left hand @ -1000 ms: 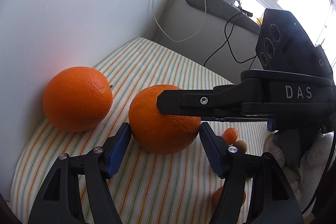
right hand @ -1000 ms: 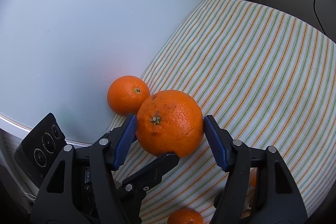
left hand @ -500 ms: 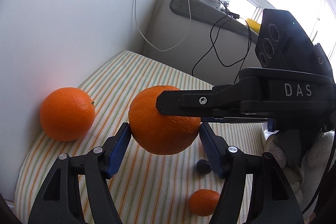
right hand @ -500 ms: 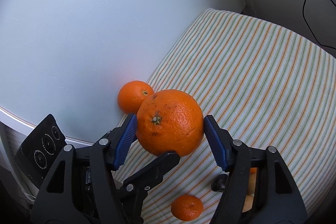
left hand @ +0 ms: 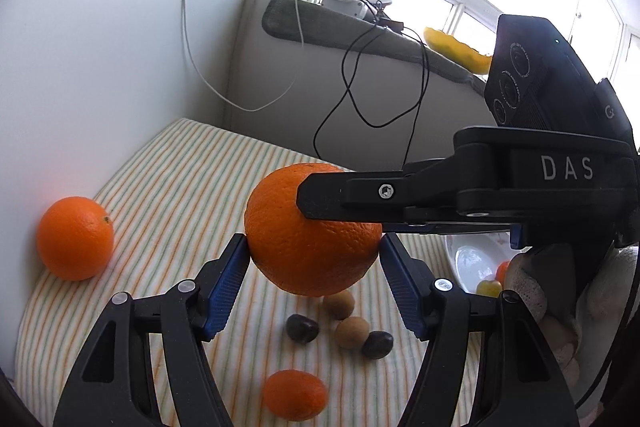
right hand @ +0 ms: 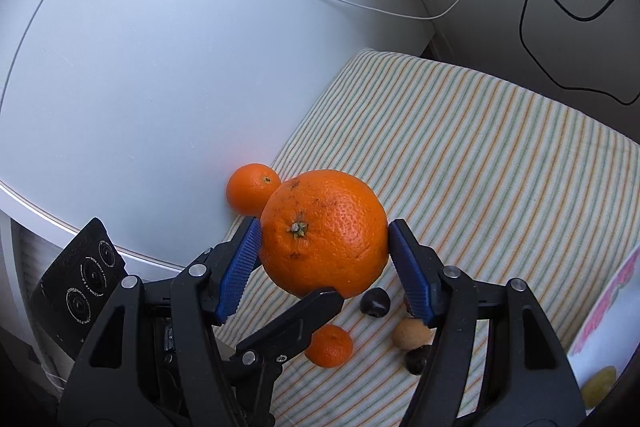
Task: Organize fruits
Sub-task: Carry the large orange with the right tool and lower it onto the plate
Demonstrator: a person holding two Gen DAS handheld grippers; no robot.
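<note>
A large orange (left hand: 308,251) is held in the air above the striped cloth (left hand: 176,179). My left gripper (left hand: 314,267) and my right gripper (right hand: 324,247) are both shut on it, crossing each other, and it shows in the right wrist view (right hand: 324,231) stem up. A second orange (left hand: 75,238) lies on the cloth against the white wall, also in the right wrist view (right hand: 250,187). Below lie a small mandarin (left hand: 295,394), two tan round fruits (left hand: 352,333) and two dark ones (left hand: 302,327).
A white bowl (left hand: 468,261) with small fruits sits at the right of the cloth. A white wall (right hand: 160,67) borders the cloth on the left. Cables (left hand: 360,99) hang at the back. A printed box (right hand: 608,315) stands at the right edge.
Both grippers have lifted the large orange up off the cloth and back. The second orange looks smaller and farther, and the small fruits below have come into view.
</note>
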